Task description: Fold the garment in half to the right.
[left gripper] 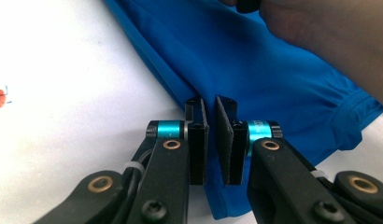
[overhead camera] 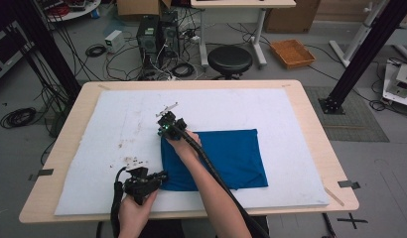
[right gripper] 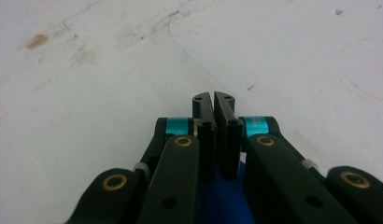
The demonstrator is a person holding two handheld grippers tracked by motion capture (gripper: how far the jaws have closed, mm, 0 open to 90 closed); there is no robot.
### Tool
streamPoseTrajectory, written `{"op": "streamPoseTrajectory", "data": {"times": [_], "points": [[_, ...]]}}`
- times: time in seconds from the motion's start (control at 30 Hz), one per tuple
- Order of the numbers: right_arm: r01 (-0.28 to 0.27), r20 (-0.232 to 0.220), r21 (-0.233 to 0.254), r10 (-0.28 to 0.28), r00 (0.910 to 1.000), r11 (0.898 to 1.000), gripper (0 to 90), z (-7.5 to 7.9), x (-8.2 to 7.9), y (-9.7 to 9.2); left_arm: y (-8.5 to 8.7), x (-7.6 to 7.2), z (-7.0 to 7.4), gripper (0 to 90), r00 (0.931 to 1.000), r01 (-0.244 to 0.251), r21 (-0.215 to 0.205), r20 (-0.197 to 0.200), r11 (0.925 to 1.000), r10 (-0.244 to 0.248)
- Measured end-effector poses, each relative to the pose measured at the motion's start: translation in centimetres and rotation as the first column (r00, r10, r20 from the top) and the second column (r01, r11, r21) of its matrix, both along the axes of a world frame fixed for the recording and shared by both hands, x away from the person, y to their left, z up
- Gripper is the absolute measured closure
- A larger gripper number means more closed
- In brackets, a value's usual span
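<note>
Lying flat, folded blue cloth [overhead camera: 226,156], smooth, hemmed edge

A black stool [overhead camera: 230,60] is standing top centre on grey floor [overhead camera: 23,94]; cables [overhead camera: 97,50] are sprawling upper left, an orange tray [overhead camera: 292,53] sitting upper right.

In the right gripper view, the right gripper [right gripper: 213,100] has its jaws nearly together, pinching blue cloth [right gripper: 222,196] low between them, above the stained white worktop [right gripper: 87,93].

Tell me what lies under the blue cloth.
The blue cloth lies flat on the white mat, which covers the wooden table. Whether anything else sits beneath it cannot be seen; the fabric covers that patch.
</note>
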State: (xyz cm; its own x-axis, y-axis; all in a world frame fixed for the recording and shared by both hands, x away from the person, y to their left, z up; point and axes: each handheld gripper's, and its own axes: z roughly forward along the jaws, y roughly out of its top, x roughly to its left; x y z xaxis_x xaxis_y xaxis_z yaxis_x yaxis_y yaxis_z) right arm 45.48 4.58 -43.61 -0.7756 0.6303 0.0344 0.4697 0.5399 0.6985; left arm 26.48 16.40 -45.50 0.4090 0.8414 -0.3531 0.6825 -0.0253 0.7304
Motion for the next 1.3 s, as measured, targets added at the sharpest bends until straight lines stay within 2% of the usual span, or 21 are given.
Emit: {"op": "streamPoseTrajectory", "data": {"times": [0.17,0.3,0.43,0.63,0.8,1.07,1.13,1.3], "points": [[-0.005,0.004,0.066,0.004,1.0000,0.998,88.1,1.6,-0.1,-1.0,-0.4,-0.3,0.6,83.2,0.9994,0.024,0.014,0.026,0.9996,-0.024],[-0.017,0.016,0.114,0.016,0.9997,0.993,88.0,3.3,-0.1,-2.5,-1.0,-0.6,2.2,83.4,0.9962,0.054,0.002,0.069,0.9985,-0.054],[-0.035,0.029,0.158,0.030,0.9991,0.987,87.9,5.0,-0.3,-4.7,-2.3,-0.6,3.8,83.5,0.9901,0.101,-0.013,0.099,0.9948,-0.100],[-0.051,0.060,0.176,0.041,0.9974,0.983,88.0,7.0,-0.3,-9.3,-5.9,-0.1,5.3,83.6,0.9757,0.174,-0.018,0.139,0.9846,-0.170],[-0.018,0.058,0.201,0.007,0.9983,0.980,87.9,7.9,-0.2,-13.5,-9.3,0.8,5.4,83.5,0.9647,0.225,-0.031,0.148,0.9740,-0.218],[0.029,0.050,0.191,-0.039,0.9980,0.981,88.0,7.8,0.0,-19.1,-15.0,1.9,5.0,83.6,0.9480,0.288,-0.023,0.148,0.9573,-0.282],[0.040,0.047,0.190,-0.050,0.9977,0.981,88.0,7.6,0.0,-20.4,-16.3,2.2,4.7,83.6,0.9422,0.309,-0.023,0.142,0.9507,-0.303],[0.080,0.035,0.174,-0.087,0.9956,0.981,88.0,7.1,0.0,-23.6,-19.7,3.1,3.9,83.7,0.9336,0.344,-0.039,0.122,0.9382,-0.337]]}}
